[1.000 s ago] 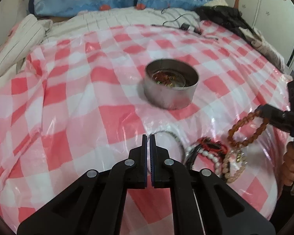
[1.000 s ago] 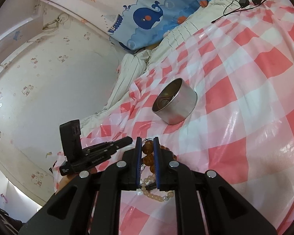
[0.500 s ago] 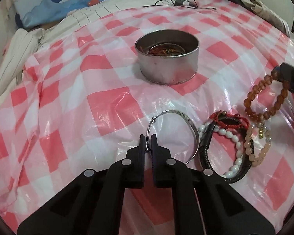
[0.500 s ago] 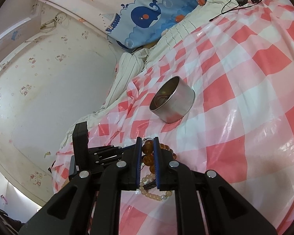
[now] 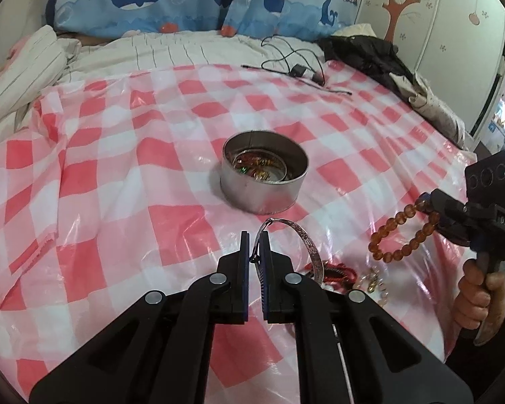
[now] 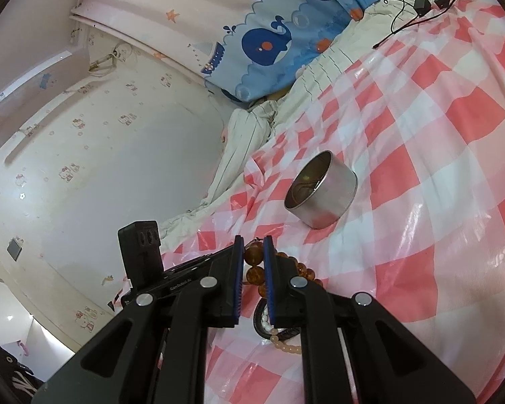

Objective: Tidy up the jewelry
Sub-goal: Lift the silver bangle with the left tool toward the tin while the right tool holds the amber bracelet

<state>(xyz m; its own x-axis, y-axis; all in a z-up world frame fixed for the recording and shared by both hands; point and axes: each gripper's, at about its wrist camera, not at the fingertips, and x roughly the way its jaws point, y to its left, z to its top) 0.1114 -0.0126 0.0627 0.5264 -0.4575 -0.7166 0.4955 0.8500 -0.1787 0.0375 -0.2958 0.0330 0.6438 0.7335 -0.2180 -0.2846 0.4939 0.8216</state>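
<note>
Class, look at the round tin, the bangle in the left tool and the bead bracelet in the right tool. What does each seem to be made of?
Round tin: probably bare metal; dull silver, softly reflective wall.
Bangle: likely silver-coloured metal; thin rigid band with an embossed pattern.
Bead bracelet: translucent amber-brown beads, glossy; resin, glass or amber, cannot tell which.

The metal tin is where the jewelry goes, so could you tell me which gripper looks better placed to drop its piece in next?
Probably the left gripper: its silver bangle hangs just short of the metal tin. The right gripper, shut on the amber bead bracelet, is farther off to the side.
</note>
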